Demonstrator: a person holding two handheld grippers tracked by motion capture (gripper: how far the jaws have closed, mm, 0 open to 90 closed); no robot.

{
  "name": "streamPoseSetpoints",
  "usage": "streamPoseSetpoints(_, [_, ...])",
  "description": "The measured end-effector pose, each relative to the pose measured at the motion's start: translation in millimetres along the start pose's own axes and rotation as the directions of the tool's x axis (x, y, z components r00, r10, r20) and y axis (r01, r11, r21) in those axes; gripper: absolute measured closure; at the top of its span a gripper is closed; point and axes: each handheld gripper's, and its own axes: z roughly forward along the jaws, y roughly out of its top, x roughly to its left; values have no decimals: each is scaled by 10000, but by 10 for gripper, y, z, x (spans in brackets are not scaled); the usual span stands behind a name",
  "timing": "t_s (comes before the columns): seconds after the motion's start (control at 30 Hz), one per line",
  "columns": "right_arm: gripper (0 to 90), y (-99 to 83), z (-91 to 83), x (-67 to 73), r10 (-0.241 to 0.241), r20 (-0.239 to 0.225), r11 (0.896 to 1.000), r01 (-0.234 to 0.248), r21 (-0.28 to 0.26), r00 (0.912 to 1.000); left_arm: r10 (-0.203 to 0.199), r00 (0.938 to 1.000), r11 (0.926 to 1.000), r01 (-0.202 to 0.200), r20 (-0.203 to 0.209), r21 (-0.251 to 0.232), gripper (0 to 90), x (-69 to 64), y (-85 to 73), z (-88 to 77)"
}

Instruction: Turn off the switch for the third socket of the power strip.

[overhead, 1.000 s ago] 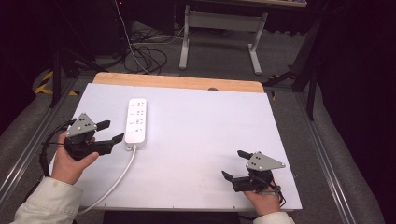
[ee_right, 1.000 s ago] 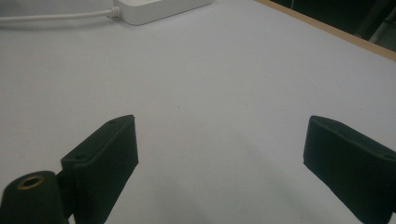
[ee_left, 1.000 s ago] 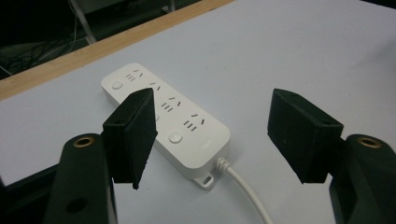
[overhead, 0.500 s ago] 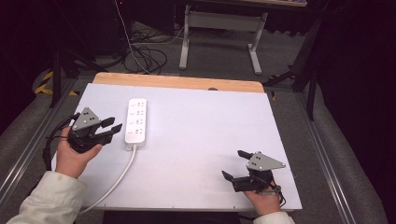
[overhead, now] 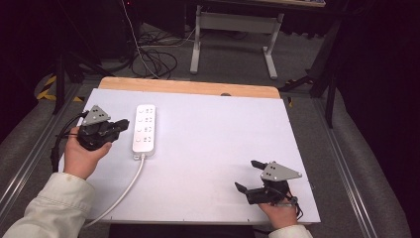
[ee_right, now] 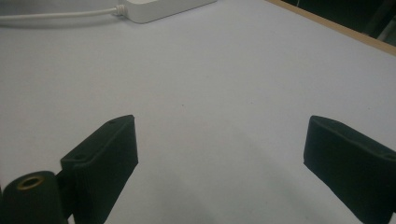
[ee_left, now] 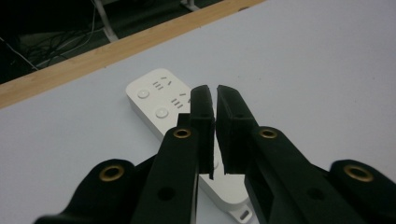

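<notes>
White power strip (overhead: 144, 130) lies lengthwise away from us, just right of our left gripper (overhead: 120, 126), whose jaws nearly touch, empty; our right gripper (overhead: 249, 175) gapes wide, well apart.

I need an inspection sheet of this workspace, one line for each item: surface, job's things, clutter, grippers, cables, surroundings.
Surface: flat white tabletop with a wooden strip along its far edge.
Job's things: white rectangular plastic power strip lying flat on the left part of the table.
Clutter: nothing seen.
Grippers: left gripper held beside the power strip, jaws nearly closed on nothing; right gripper low at the near right corner, jaws wide open, empty.
Cables: white cord runs from the strip's near end to the table's near edge; black cables lie on the floor beyond.
Surroundings: grey metal stand behind the table, dark room.
</notes>
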Motion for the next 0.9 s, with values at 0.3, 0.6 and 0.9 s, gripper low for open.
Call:
streamPoseSetpoints(0.3, [103, -1, 3, -2, 0, -70, 10000, 0, 2, 10000, -573, 9984, 9983, 573, 22, 55, 898, 170, 52, 153])
streamPoseSetpoints(0.6, [103, -2, 0, -6, 3, -135, 10000, -3, -1, 9999, -411, 9987, 9986, 420, 300, -308, 899, 234, 95, 325])
streamPoseSetpoints(0.9, [104, 4, -15, 1, -54, -132, 10000, 53, -72, 9999, -252, 9997, 9995, 251, -26, -169, 899, 304, 93, 527])
